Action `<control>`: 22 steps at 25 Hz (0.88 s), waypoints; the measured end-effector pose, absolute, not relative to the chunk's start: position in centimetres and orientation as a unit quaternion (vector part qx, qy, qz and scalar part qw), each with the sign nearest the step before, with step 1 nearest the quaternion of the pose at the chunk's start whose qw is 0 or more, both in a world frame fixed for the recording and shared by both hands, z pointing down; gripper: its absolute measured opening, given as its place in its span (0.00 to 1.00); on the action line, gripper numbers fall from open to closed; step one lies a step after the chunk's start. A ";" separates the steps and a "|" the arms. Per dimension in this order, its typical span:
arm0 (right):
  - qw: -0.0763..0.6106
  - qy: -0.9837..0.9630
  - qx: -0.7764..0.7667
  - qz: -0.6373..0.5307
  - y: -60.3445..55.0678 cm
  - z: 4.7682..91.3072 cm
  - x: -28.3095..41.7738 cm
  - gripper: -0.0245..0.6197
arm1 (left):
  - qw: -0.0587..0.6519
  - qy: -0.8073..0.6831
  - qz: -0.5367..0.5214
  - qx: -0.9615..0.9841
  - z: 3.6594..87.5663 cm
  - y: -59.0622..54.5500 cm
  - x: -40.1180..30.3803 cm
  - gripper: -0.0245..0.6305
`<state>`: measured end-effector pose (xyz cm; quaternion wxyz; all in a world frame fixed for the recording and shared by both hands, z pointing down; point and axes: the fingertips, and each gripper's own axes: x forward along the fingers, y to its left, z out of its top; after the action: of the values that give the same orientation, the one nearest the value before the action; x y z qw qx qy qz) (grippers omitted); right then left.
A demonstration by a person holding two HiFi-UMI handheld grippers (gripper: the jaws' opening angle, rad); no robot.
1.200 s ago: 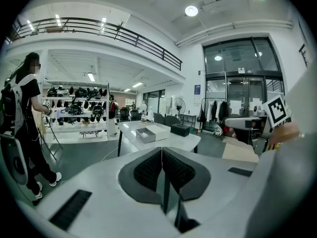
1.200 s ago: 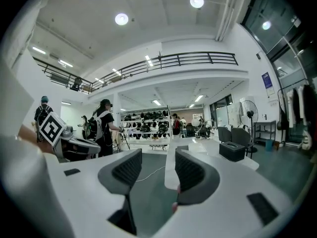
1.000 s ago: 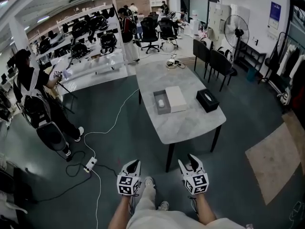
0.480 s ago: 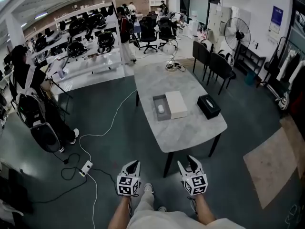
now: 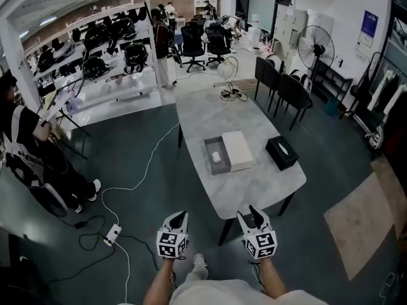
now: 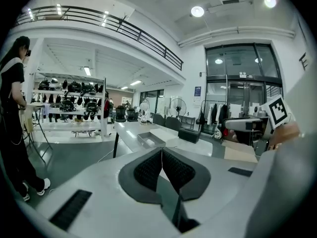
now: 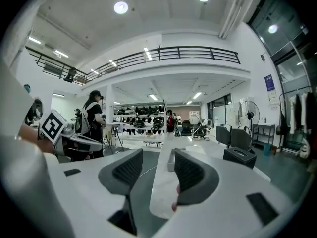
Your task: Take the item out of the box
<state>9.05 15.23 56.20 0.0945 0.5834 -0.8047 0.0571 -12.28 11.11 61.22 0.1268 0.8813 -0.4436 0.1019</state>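
No lettering can be read. The blue poster at the upper right is too small to make out, and the cubes on the tongs carry only black-and-white square markers. The open grey box sits mid-frame on the pale surface. A small white item lies inside it, its shape unclear. A flat white box touches its right side, and a black box stands further right. The left tongs are closed on nothing. The right tongs stand open and empty. Both are at the bottom of the frame, well apart from the grey box, with the forearms cut off by the lower edge.
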 end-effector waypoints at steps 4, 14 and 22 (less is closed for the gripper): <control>0.101 -0.799 0.590 0.057 12.8 55.9 8.5 0.33 | 0.131 -0.434 0.100 0.886 61.2 8.4 -12.5 0.06; 0.104 -0.783 0.611 0.048 6.7 55.5 7.3 0.32 | 0.130 -0.407 0.099 0.899 61.5 1.7 -13.3 0.06; 0.113 -0.770 0.626 0.050 4.4 56.1 6.7 0.32 | 0.133 -0.387 0.099 0.907 62.2 -1.8 -13.4 0.06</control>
<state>6.70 4.39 56.09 0.1129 0.6265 -0.7696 0.0501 -13.36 -1.82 62.21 0.1328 0.9073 -0.3865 0.0988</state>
